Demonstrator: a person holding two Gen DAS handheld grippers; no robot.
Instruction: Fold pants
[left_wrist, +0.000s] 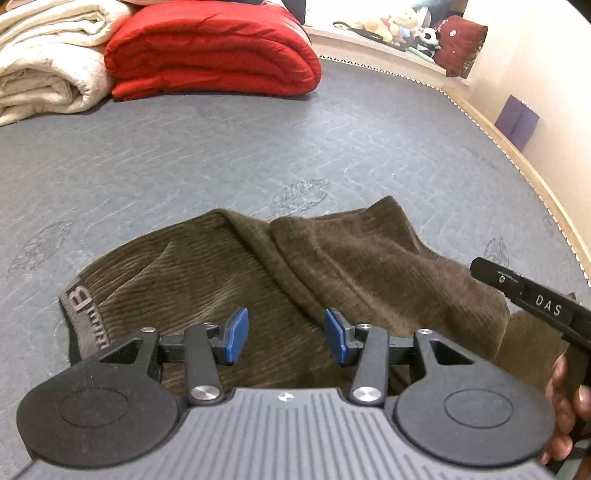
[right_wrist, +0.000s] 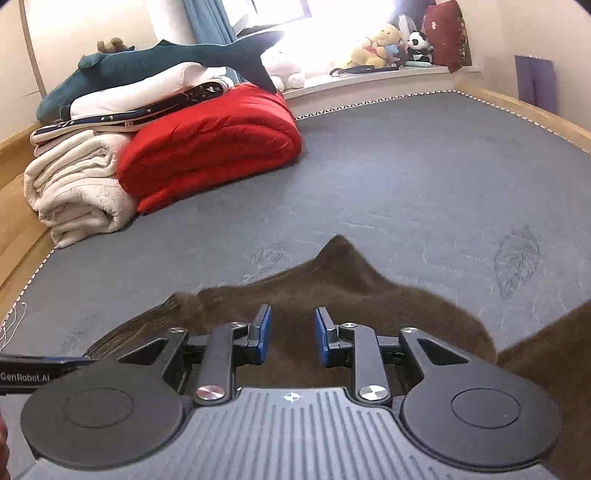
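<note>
The brown pants (left_wrist: 295, 273) lie bunched up on the gray bed (left_wrist: 221, 155), at the near side of it, down at 6 o'clock in both views. In the left wrist view the left gripper (left_wrist: 286, 334) hangs just over the pants with its two blue pads (left_wrist: 236, 334) spread apart and nothing between them. The gray waistband (left_wrist: 83, 319) with letters on it sits at about 8 o'clock from that gripper, and a thick fold of the cloth runs up toward 12 o'clock. The other tool pokes in at 3 o'clock, with a hand (left_wrist: 563, 406) holding it at about 4 o'clock. In the right wrist view the right gripper (right_wrist: 291, 338) is also over the pants (right_wrist: 351, 291), with its blue pads (right_wrist: 264, 334) apart and holding nothing. A pointy bump of brown cloth sticks up at 12 o'clock from it. A folded red blanket (right_wrist: 214, 155) lies far off at 11 o'clock, touching a rolled cream blanket (right_wrist: 77, 188) at 10 o'clock. A blue toy shark (right_wrist: 166, 59) rests on top of that pile. Stuffed toys (right_wrist: 384, 46) sit on the window ledge at 1 o'clock.
</note>
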